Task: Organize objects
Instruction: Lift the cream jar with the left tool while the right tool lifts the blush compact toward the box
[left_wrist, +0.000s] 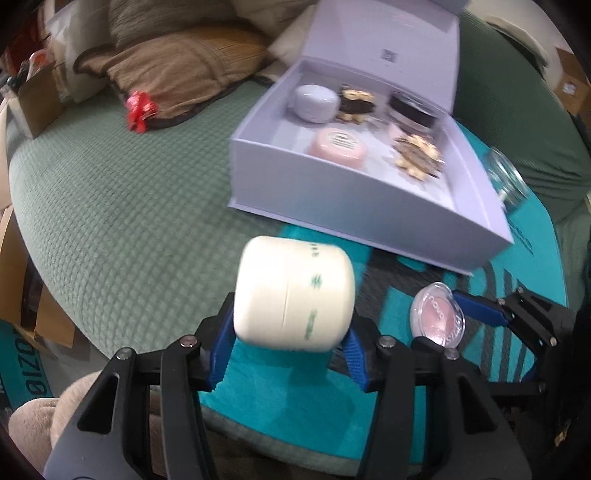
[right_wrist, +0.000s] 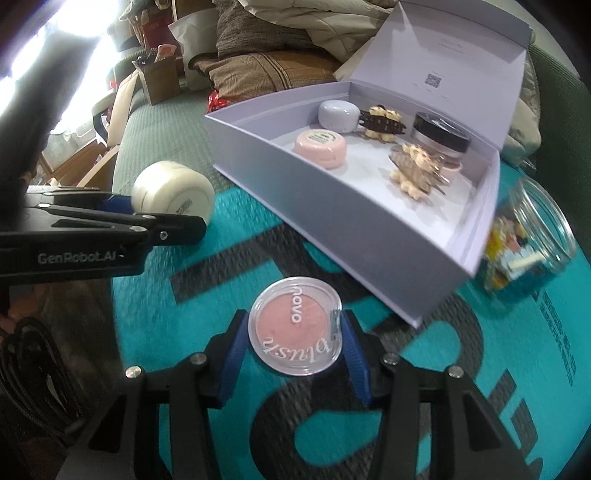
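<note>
Already we have five items sitting in the open lavender box; our left gripper clamps a cream jar, our right gripper pinches the blush compact, both near it, unpacked.

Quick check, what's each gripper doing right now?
Left gripper: closed on the cream jar.
Right gripper: closed on the blush compact.

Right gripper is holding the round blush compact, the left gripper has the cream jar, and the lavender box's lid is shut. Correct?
Not quite: the lavender box is open, lid raised, as the right wrist view shows. The right gripper does hold the blush compact, and the left gripper the cream jar.
</note>
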